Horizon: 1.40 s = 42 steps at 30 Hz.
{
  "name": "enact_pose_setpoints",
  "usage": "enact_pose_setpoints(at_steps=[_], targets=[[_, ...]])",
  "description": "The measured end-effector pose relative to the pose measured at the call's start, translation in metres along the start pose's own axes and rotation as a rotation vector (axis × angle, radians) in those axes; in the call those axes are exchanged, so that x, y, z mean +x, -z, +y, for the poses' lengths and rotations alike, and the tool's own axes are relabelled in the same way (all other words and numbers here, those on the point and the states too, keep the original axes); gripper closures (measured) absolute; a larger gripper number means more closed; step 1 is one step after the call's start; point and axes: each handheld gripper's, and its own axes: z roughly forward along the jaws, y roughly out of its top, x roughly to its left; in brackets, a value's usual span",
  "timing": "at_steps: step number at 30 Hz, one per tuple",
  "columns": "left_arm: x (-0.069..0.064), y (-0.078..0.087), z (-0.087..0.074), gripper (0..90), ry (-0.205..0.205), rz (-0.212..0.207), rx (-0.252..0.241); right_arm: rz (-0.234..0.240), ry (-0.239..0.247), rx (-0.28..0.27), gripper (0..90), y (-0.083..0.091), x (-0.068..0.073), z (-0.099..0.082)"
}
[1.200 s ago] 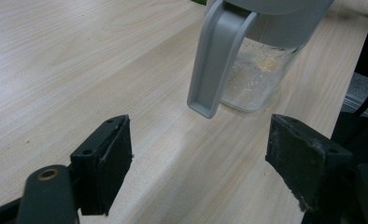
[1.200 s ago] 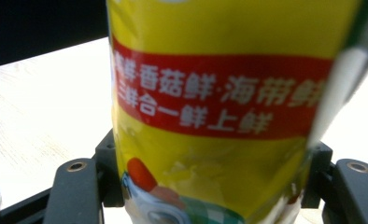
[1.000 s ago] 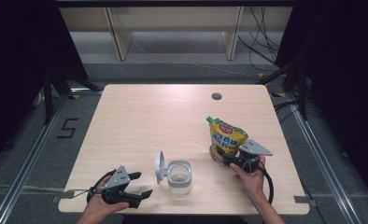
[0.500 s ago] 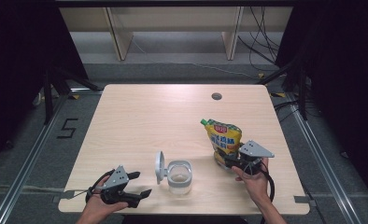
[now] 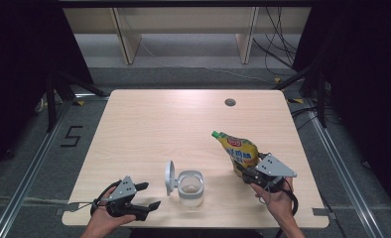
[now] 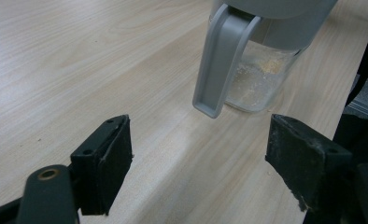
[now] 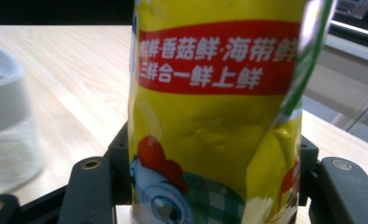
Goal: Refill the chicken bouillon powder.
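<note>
A yellow spouted pouch with a red label band and green cap hangs tilted, its cap leaning toward the table's left. My right gripper is shut on its lower part; the jaws have just been closing on it, and in the right gripper view the pouch sits pressed between both pads. A clear glass jar with its grey hinged lid swung open stands near the front edge; it holds a little pale powder. My left gripper rests open left of the jar, nothing between its jaws.
The light wooden table has a round cable hole at the back right. Dark floor and metal rails surround the table. The jar stands left of the pouch in the right gripper view.
The right hand has lifted the pouch and tipped it so its cap leans left toward the jar. The left gripper and the jar have not moved.
</note>
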Motion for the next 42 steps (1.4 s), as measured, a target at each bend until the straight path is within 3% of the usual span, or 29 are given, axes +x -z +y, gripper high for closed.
enact_pose_setpoints(at_steps=[1,4,6,8,9,11,12,14,16,17,18,19,23,24,26,28,29,30,32,33,34,35,37,38,40,41,42], targets=[[0.0,0.0,0.0,22.1,0.002,-0.001,-0.002,0.0,-0.001,-0.007,40.0,0.003,0.004,0.002],[0.0,0.0,0.0,22.0,0.003,-0.006,-0.001,-0.006,0.1,0.014,40.0,0.013,0.016,0.006],[0.0,0.001,0.001,22.1,-0.019,0.004,0.015,0.002,0.134,0.015,40.0,0.018,0.022,0.008],[0.0,0.0,0.001,22.1,-0.001,-0.006,0.002,-0.003,0.181,0.023,40.0,0.022,0.03,0.011],[-0.001,0.0,0.0,22.1,0.018,-0.005,0.003,-0.016,0.239,0.03,40.0,0.023,0.033,0.013],[0.0,0.0,0.0,22.1,0.001,0.001,-0.007,-0.019,0.268,0.032,40.1,0.027,0.042,0.015],[0.0,0.0,0.0,22.1,0.02,0.004,0.004,-0.013,0.288,0.032,40.1,0.028,0.043,0.016],[0.0,0.0,0.0,22.1,0.02,0.008,0.008,-0.015,0.334,0.041,40.1,0.03,0.048,0.016],[0.0,0.0,0.0,22.1,0.021,-0.002,0.005,-0.012,0.359,0.051,40.1,0.031,0.051,0.016],[0.001,0.0,0.0,22.1,0.003,-0.002,0.005,-0.008,0.367,0.053,40.1,0.031,0.052,0.016],[0.001,0.0,0.0,22.1,-0.002,0.004,0.004,-0.01,0.358,0.058,40.1,0.032,0.054,0.016],[0.0,0.0,0.0,22.1,0.026,-0.003,0.005,-0.01,0.368,0.063,40.1,0.033,0.056,0.016],[0.001,0.0,0.0,22.0,0.018,0.001,0.008,-0.014,0.427,0.067,40.1,0.037,0.06,0.017],[0.002,0.0,0.0,22.1,-0.004,0.001,0.008,-0.028,0.444,0.071,40.1,0.038,0.062,0.017],[0.0,0.0,-0.001,22.1,0.023,-0.004,0.006,-0.052,0.502,0.088,40.1,0.04,0.065,0.018],[0.001,0.0,0.0,22.1,-0.009,0.002,0.011,-0.071,0.566,0.098,40.1,0.04,0.069,0.017],[0.0,-0.001,0.0,22.0,0.017,0.002,0.01,-0.078,0.6,0.109,40.2,0.041,0.07,0.017],[0.0,-0.001,0.0,22.1,0.016,0.001,0.011,-0.091,0.592,0.12,40.2,0.041,0.074,0.016],[0.001,0.0,0.0,22.1,-0.01,0.0,0.013,-0.114,0.656,0.139,40.1,0.042,0.078,0.017],[0.001,0.0,0.0,22.0,-0.009,0.002,0.012,-0.123,0.676,0.143,40.2,0.042,0.08,0.017],[0.0,-0.001,-0.001,22.1,0.021,0.003,0.01,-0.125,0.698,0.137,40.2,0.041,0.081,0.017],[0.001,0.0,0.0,22.1,0.014,0.003,0.012,-0.134,0.716,0.142,40.2,0.041,0.083,0.017],[0.0,-0.001,-0.001,22.1,0.024,-0.003,0.007,-0.163,0.801,0.137,40.3,0.04,0.086,0.016],[0.001,0.0,0.0,22.1,0.002,0.001,0.014,-0.171,0.829,0.142,40.3,0.039,0.087,0.016],[0.001,0.0,0.0,22.1,-0.006,0.001,0.01,-0.159,0.841,0.137,40.4,0.038,0.087,0.016],[0.001,-0.001,0.0,22.1,0.001,-0.001,0.004,-0.164,0.87,0.146,40.4,0.038,0.087,0.018],[0.0,-0.001,0.0,22.1,0.002,-0.004,0.003,-0.167,0.849,0.144,40.4,0.038,0.089,0.016]])
